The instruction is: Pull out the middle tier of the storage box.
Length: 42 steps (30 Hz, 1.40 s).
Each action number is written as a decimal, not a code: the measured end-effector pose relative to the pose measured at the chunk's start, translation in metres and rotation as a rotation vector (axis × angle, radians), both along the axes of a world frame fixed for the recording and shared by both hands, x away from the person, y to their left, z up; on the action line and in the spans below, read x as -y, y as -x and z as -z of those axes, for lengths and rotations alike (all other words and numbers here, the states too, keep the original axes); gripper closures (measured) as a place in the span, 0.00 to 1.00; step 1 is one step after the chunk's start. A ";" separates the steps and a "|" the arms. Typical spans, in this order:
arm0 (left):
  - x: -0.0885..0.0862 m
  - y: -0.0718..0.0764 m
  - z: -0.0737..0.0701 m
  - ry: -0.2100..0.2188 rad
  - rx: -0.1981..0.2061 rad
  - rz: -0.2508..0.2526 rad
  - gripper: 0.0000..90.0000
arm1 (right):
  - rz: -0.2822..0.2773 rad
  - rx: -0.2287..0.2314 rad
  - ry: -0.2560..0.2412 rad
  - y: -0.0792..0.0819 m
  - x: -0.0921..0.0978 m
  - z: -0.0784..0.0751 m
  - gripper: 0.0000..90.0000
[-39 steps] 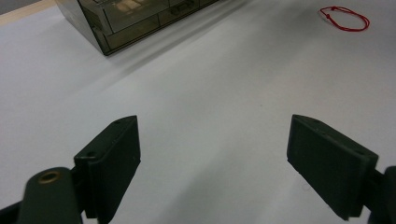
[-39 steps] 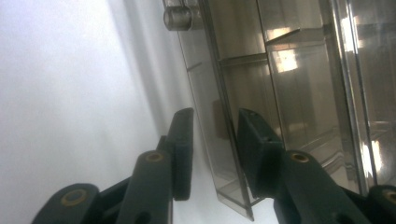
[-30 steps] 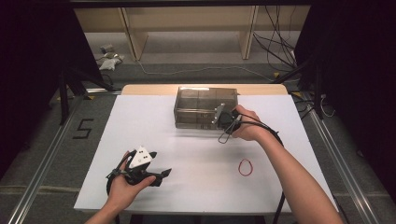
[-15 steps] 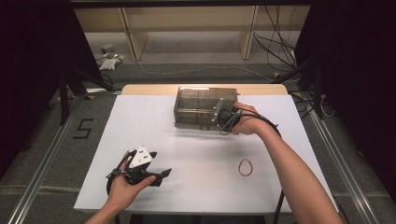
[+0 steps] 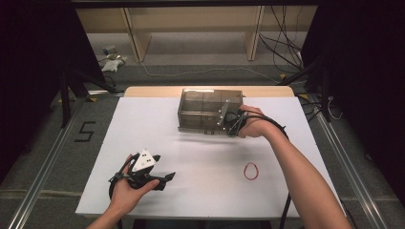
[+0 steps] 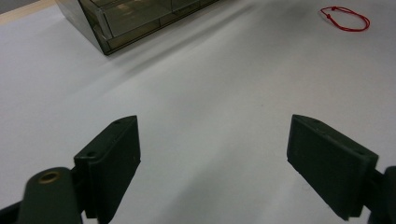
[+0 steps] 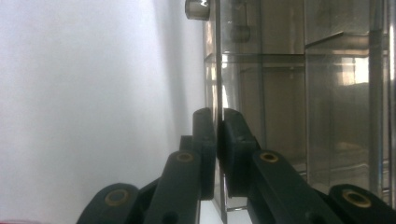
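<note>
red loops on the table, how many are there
1. The red loop lies flat on the white table, nearer the person than the smoky plastic box held by the right gripper; it is also seen from the left gripper. Others could be hidden inside the box.

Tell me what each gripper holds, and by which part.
The right gripper pinches the clear box by a thin front panel edge. The left gripper is open over the table, holding nothing.

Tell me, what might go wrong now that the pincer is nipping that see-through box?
The right gripper pinches only a thin clear panel at the front of the organizer box; a skewed pull might slip off it or strain it. The box looks light, so it could slide or tip on the white table rather than open. The left gripper rests open, far away, not bracing it.
</note>
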<state>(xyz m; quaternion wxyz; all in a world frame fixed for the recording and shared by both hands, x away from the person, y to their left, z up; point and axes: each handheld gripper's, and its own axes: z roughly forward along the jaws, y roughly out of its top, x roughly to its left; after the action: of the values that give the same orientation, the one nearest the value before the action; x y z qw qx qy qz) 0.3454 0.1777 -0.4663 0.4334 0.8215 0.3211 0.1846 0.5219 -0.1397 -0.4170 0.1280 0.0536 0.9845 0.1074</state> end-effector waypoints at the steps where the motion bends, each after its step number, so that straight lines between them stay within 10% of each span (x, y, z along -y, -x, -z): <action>1: 0.000 0.000 0.000 0.000 0.001 -0.001 0.19 | 0.000 -0.002 -0.001 0.001 0.000 0.000 0.94; 42: 0.000 0.000 -0.001 0.000 0.006 -0.003 0.19 | -0.056 -0.033 -0.010 0.029 0.003 -0.001 0.95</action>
<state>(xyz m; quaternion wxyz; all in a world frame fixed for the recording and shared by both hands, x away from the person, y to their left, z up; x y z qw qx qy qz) 0.3449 0.1781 -0.4655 0.4339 0.8206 0.3211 0.1877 0.4934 -0.1425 -0.4161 0.1085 0.0285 0.9870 0.1148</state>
